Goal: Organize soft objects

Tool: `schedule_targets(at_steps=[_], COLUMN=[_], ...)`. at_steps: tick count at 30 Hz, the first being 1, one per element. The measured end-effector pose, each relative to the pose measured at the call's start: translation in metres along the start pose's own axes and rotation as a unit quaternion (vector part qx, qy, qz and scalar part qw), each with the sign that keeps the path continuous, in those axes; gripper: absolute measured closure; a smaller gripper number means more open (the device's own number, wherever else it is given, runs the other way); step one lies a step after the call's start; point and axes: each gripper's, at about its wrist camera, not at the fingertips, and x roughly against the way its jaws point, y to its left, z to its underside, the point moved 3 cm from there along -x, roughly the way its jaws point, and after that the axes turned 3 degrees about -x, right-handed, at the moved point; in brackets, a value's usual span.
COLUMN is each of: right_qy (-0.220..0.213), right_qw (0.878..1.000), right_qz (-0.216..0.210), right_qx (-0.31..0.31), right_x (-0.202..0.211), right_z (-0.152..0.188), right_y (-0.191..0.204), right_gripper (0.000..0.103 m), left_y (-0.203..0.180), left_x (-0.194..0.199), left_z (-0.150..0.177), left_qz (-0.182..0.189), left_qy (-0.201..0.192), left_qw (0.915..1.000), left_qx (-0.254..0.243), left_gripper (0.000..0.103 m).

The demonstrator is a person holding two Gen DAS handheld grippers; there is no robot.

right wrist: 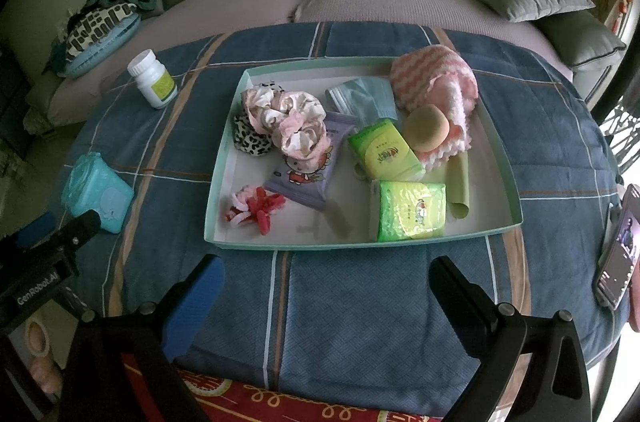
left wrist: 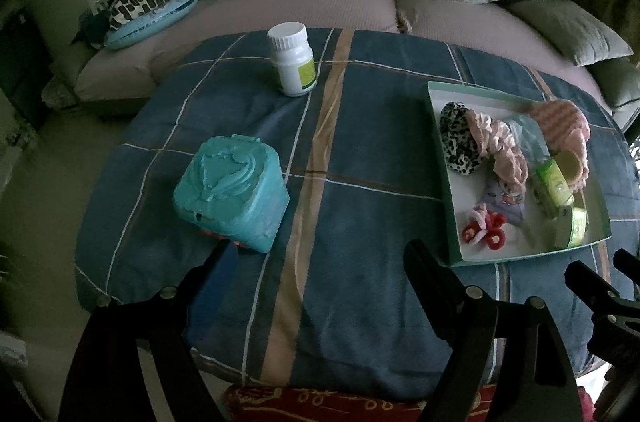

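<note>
The tray [right wrist: 502,178] of soft things sits dead ahead of the right tongs [right wrist: 326,276], filling mid-frame; the left tongs [left wrist: 320,254] see it off to the right. Both tongs gape wide, empty.

At lower centre the left gripper [left wrist: 320,254] hangs spread over a blue plaid cloth [left wrist: 360,302], a teal plastic box [left wrist: 231,193] left, a shallow white tray [left wrist: 448,158] of scrunchies right.

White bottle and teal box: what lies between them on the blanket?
Nothing: only bare plaid blanket separates the white bottle and the teal box, shown in the left wrist view.
</note>
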Motion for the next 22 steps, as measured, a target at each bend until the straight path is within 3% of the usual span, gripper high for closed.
schedule_targets(at_steps=[22], right_qy=[0.003], right_qw=[1.0], right_qz=[-0.001], right_qx=[-0.006], right_x=[-0.0021], right_z=[0.0002], right_y=[-0.0055], right_gripper=[0.0], left_y=[0.0018], left_x=[-0.0027], left_z=[0.0028], left_qz=[-0.013], left_qy=[0.004], left_qw=[0.9999], left_qx=[-0.001], left_gripper=[0.018])
